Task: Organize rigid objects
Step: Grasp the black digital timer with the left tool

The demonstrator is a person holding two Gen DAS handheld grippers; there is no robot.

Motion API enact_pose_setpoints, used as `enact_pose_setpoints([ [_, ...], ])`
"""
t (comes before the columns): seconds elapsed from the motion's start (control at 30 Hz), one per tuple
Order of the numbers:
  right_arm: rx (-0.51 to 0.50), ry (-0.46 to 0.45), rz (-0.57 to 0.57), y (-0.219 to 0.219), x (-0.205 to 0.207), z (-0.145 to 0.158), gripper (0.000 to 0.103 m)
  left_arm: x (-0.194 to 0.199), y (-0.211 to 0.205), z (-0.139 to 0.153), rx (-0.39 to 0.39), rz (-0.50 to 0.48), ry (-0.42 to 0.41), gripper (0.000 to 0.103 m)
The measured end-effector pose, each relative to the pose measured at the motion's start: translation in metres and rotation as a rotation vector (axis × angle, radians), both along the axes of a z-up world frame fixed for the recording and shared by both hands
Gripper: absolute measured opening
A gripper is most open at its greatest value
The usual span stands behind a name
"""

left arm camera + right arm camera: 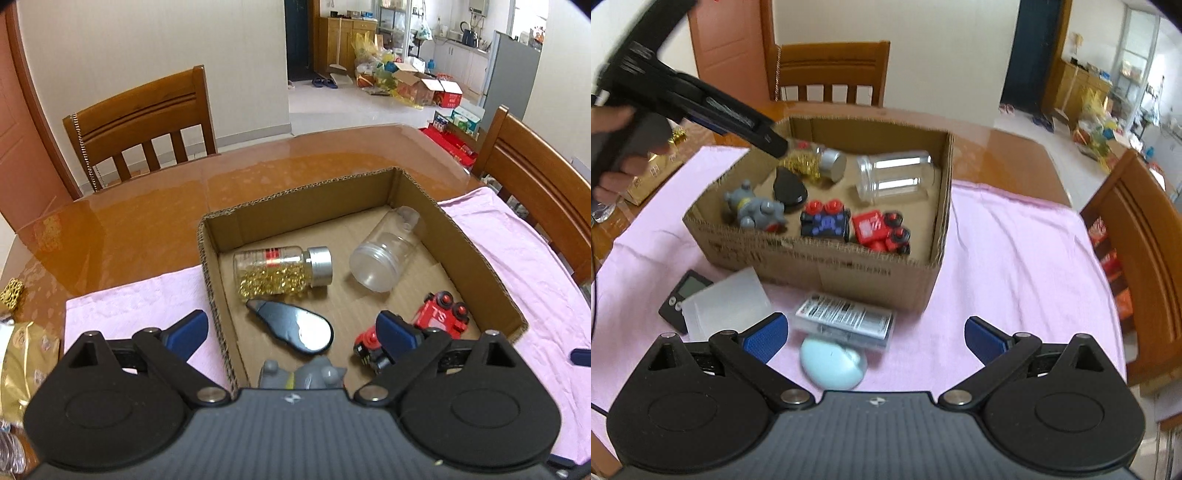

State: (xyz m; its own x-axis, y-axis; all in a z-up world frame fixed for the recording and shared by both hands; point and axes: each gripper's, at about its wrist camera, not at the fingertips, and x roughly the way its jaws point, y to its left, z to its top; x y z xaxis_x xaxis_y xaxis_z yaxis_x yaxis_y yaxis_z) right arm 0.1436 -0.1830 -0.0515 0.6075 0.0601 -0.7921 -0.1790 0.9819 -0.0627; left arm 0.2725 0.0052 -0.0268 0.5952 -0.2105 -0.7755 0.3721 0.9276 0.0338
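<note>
Black gripper (875,338) bodies, blue pads (764,338), silver screws.

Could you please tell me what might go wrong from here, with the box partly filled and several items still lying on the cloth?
1. The clear case, labelled case and blue egg-shaped item overlap closely; the open right gripper could nudge neighbours when picking one.
2. The empty jar and capsule bottle lie on their sides in the cardboard box and may roll if bumped.
3. The left gripper hovers over the box, so both grippers could collide there.
</note>
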Motion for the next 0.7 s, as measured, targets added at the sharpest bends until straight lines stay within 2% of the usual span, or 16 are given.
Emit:
enact_pose_setpoints([
  [0.37, -0.012, 0.08, -0.039, 0.016, -0.001, -0.057, 0.103, -0.057, 0.038, -0.003, -0.033, 0.11, -0.001, 0.097],
  [0.57, -0.032, 0.121, 0.029, 0.024, 0.001, -0.089, 0.103, -0.087, 0.057, -0.024, -0.024, 0.161, 0.066, 0.097],
  [0.7, -0.007, 0.107, 0.063, 0.023, 0.001, -0.091, 0.103, -0.105, 0.066, -0.041, -0.025, 0.172, 0.123, 0.097],
])
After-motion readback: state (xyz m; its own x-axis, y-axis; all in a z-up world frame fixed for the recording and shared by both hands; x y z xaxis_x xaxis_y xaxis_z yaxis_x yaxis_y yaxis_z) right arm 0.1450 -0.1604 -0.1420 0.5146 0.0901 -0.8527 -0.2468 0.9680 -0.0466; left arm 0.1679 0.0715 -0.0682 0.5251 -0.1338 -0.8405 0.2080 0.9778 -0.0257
